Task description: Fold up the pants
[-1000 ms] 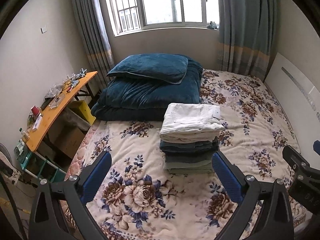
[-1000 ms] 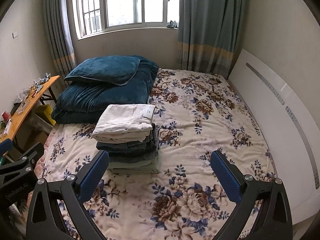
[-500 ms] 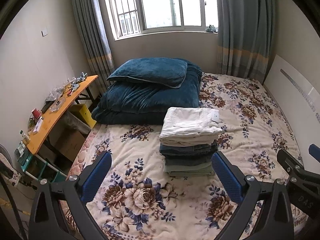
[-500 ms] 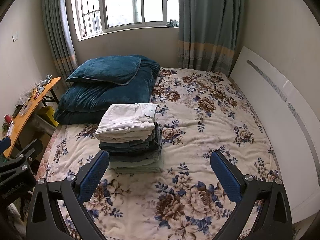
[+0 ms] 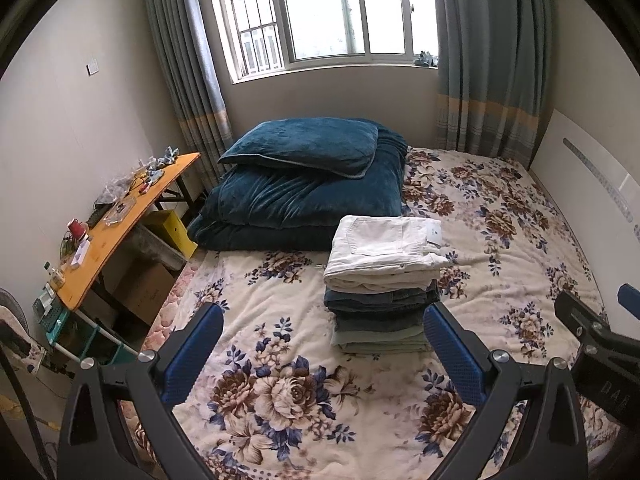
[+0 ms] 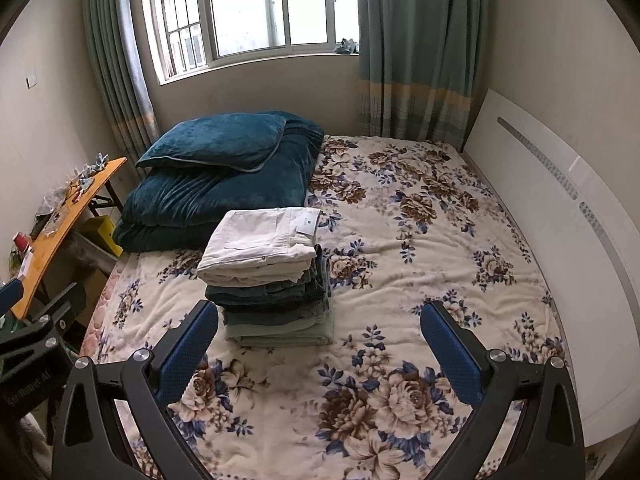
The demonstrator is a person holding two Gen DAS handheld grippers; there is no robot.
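A stack of several folded pants (image 5: 382, 284) (image 6: 268, 276) sits on the floral bedspread (image 5: 500, 240) (image 6: 420, 240), white pair (image 5: 386, 246) (image 6: 262, 240) on top, dark denim below, pale green at the bottom. My left gripper (image 5: 322, 350) is open and empty, held above the bed's near part with the stack just beyond its right finger. My right gripper (image 6: 318, 344) is open and empty too, the stack just past its left finger. Each gripper shows at the edge of the other's view: the right gripper (image 5: 600, 344), the left gripper (image 6: 36, 328).
A folded teal duvet with a pillow (image 5: 304, 184) (image 6: 224, 176) lies behind the stack. An orange side table (image 5: 116, 232) (image 6: 60, 224) with clutter stands left of the bed, boxes under it. A white headboard panel (image 6: 560, 216) runs along the right. Window and curtains at the back.
Both grippers have drawn back and risen a little from the stack, so the bed and pants look slightly farther. Both stay open.
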